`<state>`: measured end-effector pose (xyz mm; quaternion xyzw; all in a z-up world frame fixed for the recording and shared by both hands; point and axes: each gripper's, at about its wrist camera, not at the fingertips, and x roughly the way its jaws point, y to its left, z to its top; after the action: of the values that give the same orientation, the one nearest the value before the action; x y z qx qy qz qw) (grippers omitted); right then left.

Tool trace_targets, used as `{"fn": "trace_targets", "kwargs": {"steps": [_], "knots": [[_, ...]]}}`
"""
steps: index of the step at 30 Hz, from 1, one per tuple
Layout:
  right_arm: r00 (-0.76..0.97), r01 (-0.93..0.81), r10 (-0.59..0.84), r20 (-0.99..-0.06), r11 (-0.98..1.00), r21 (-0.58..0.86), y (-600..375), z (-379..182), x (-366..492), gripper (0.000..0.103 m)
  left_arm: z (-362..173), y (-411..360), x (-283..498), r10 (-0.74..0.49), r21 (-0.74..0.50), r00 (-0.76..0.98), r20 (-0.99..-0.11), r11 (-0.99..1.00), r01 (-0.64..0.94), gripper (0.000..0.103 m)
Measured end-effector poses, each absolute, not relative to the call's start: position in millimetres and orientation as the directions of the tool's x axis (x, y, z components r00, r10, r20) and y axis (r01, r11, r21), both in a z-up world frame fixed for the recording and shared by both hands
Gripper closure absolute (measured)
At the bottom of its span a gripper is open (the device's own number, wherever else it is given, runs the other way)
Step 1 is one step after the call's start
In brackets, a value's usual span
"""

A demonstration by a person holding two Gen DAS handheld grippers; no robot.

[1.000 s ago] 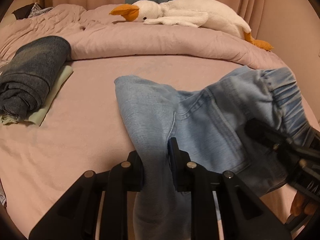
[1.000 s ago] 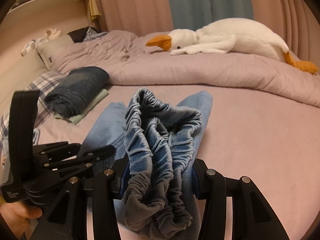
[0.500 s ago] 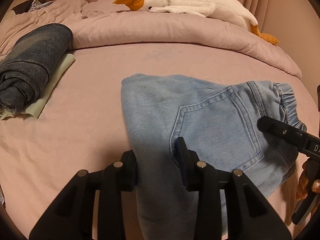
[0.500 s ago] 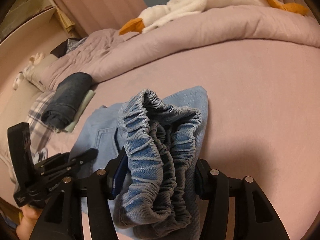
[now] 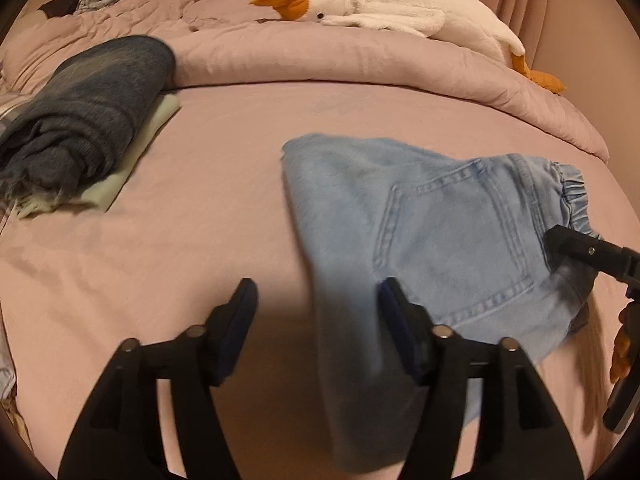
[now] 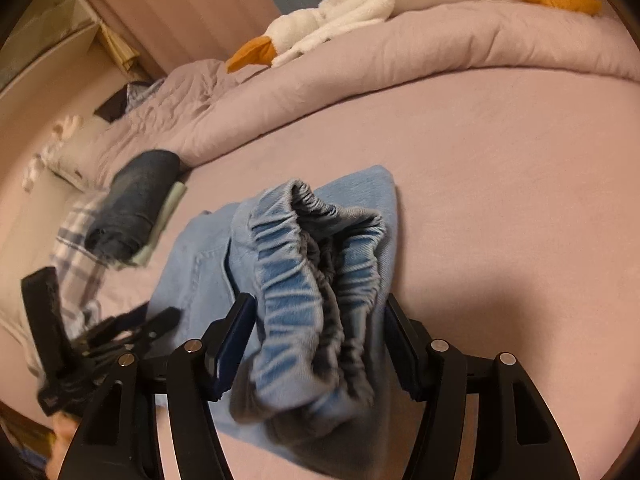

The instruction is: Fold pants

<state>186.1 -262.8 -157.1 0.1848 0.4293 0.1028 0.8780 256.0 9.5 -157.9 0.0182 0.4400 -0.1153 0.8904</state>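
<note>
Light blue jeans (image 5: pixel 440 232) lie folded on the pink sheet (image 5: pixel 200 240), back pocket up. My left gripper (image 5: pixel 318 312) hovers over their near folded edge. Its jaws are opening: the cloth lies by the right finger (image 5: pixel 394 304) and neither pad presses on it. In the right wrist view the bunched elastic waistband (image 6: pixel 320 264) sits between the fingers of my right gripper (image 6: pixel 318 328). Those jaws are opening too, and the left pad (image 6: pixel 236 332) stands free of the cloth. One right finger (image 5: pixel 568 242) shows at the waistband in the left view. The left gripper (image 6: pixel 152 318) appears at lower left.
A dark folded pair of jeans (image 5: pixel 88 120) rests on a pale green cloth (image 5: pixel 152 128) at the left. A rolled pink duvet (image 5: pixel 320 60) with a white plush goose (image 5: pixel 380 12) crosses the back. Plaid fabric (image 6: pixel 76 248) lies at the left bed edge.
The pants have come down from hanging to lying flat on the sheet. The left jaws let go of the pant leg and spread wide. The right jaws widened around the waistband and the view rolled.
</note>
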Motion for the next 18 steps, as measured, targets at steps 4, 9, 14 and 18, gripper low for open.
{"fn": "trace_targets", "kwargs": {"steps": [4, 9, 14, 18], "knots": [[0.586, -0.023, 0.250, -0.771, 0.956, 0.292, -257.7, -167.5, 188.1, 0.039, -167.9, 9.4, 256.2, -0.179, -0.055, 0.585, -0.791, 0.973, 0.224, 0.031], [0.591, -0.020, 0.258, -0.764, 0.952, 0.306, -262.0, -172.8, 191.7, 0.036, -167.1, 16.4, 255.8, -0.182, -0.084, 0.585, -0.791, 0.978, 0.190, 0.026], [0.608, 0.001, 0.249, -0.754, 0.949, 0.314, -260.8, -155.4, 176.6, 0.036, -154.6, 19.0, 234.0, -0.198, -0.091, 0.595, -0.779, 0.975, 0.204, 0.029], [0.614, -0.037, 0.253, -0.747, 0.955, 0.293, -252.2, -152.7, 163.5, 0.036, -161.1, 10.0, 223.7, -0.185, -0.053, 0.597, -0.781, 0.971, 0.231, 0.028]]}}
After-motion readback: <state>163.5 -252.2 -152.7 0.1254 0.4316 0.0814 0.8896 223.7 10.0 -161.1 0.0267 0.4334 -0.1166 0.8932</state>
